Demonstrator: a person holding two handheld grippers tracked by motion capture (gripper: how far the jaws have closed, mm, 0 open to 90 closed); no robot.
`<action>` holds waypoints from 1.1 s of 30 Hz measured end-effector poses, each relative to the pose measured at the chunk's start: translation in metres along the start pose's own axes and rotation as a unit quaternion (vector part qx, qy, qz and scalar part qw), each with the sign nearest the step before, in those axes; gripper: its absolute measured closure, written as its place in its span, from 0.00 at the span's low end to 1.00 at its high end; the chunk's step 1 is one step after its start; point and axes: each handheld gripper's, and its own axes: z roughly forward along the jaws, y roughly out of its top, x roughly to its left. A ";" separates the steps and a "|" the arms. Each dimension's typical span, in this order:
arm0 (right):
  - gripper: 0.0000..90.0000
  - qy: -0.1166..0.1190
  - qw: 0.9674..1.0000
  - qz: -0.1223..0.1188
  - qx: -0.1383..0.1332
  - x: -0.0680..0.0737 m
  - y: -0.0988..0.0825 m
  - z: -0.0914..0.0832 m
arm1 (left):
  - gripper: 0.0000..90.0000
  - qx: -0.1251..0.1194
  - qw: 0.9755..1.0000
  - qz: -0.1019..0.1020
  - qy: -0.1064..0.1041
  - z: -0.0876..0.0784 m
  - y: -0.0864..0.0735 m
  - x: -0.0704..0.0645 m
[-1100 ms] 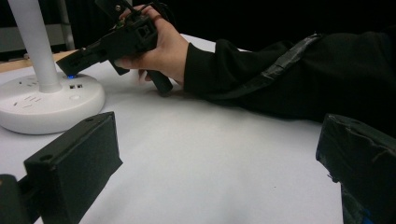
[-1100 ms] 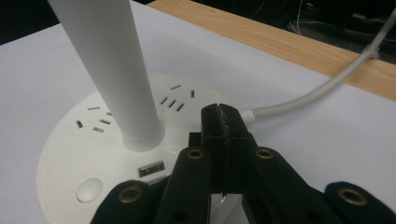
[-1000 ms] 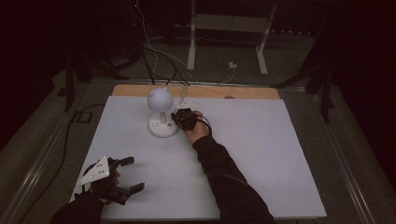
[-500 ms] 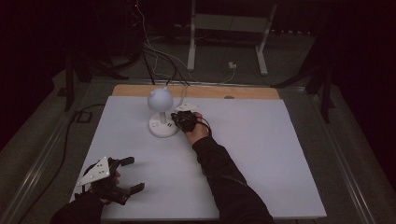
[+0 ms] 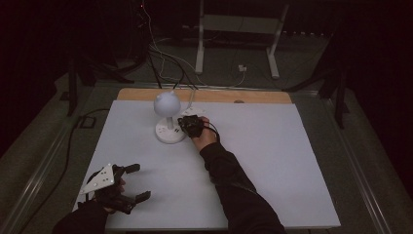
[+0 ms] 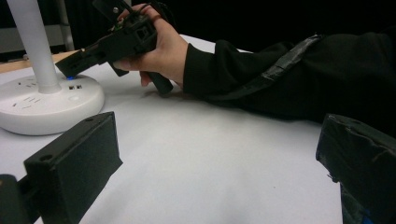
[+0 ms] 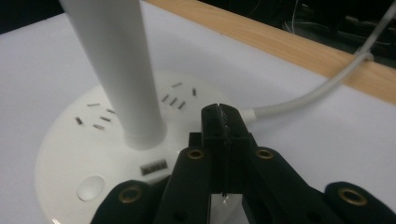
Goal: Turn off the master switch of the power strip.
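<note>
- I see a white desk lamp (image 5: 168, 119) standing upright on the far left part of the white table.
- Its head is a rounded white globe (image 5: 167, 103) atop a straight white stem (image 7: 116, 70).
- The round, flat base (image 7: 70, 158) has socket slots in its top, a USB-type port on the near side and a shallow round button (image 7: 91, 186) beside that.
- A white cord (image 7: 322, 86) leaves the base and runs over the wooden strip at the table's far edge.
- From the left gripper view, a small blue light (image 6: 70, 78) glows above the base by the stem.
</note>
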 end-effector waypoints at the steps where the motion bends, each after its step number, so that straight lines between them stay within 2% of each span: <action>1: 1.00 -0.001 1.000 0.002 0.002 0.001 0.001 0.000 | 0.00 0.000 1.000 -0.001 0.000 0.000 0.000 0.000; 2: 1.00 0.000 1.000 -0.006 -0.002 0.003 0.000 0.000 | 0.00 -0.001 1.000 -0.001 0.000 0.000 0.000 0.000; 6: 0.95 -0.002 1.000 0.004 -0.002 -0.001 -0.001 -0.003 | 0.00 -0.001 1.000 0.000 0.001 0.000 0.000 0.000; 14: 0.88 -0.001 1.000 0.007 -0.023 -0.004 0.005 -0.014 | 0.00 -0.001 1.000 0.000 0.000 0.000 0.000 0.000; 19: 0.75 0.004 1.000 0.002 -0.030 -0.006 0.008 -0.020 | 0.00 -0.001 1.000 0.001 0.001 0.000 0.000 0.000; 20: 0.75 0.004 1.000 0.002 -0.030 -0.006 0.008 -0.020 | 0.00 -0.001 1.000 0.001 0.001 0.000 0.000 0.000; 21: 0.69 0.007 0.999 0.003 -0.032 -0.007 0.007 -0.021 | 0.00 -0.001 1.000 0.001 0.001 0.000 0.000 0.000; 22: 0.59 0.010 0.999 -0.004 -0.033 -0.007 0.007 -0.023 | 0.00 -0.002 1.000 0.001 0.001 0.000 0.000 0.000; 25: 0.50 0.009 0.999 0.005 -0.030 -0.008 0.007 -0.025 | 0.00 -0.002 1.000 0.000 0.001 0.000 0.000 0.000; 26: 0.39 0.014 0.999 0.017 -0.027 -0.011 0.007 -0.028 | 0.00 -0.002 1.000 0.001 0.001 0.000 0.000 0.000; 28: 0.35 0.013 0.999 0.019 -0.026 -0.012 0.007 -0.030 | 0.00 -0.002 1.000 0.001 0.001 0.000 0.000 0.000; 29: 0.28 0.026 0.999 0.024 -0.034 -0.014 0.006 -0.034 | 0.00 -0.002 1.000 0.001 0.001 0.000 0.000 0.000; 30: 0.28 0.026 0.999 0.024 -0.034 -0.014 0.006 -0.034 | 0.00 -0.002 1.000 0.001 0.001 0.000 0.000 0.000; 31: 0.22 0.027 0.999 0.022 -0.035 -0.015 0.006 -0.036 | 0.00 -0.002 1.000 0.001 0.001 0.000 0.000 0.000; 32: 0.16 0.037 0.999 0.027 -0.028 -0.017 0.006 -0.039 | 0.00 -0.002 1.000 0.001 0.001 0.000 0.000 0.000; 33: 0.16 0.037 0.999 0.027 -0.028 -0.017 0.006 -0.039 | 0.00 -0.002 1.000 0.001 0.000 0.000 0.000 0.000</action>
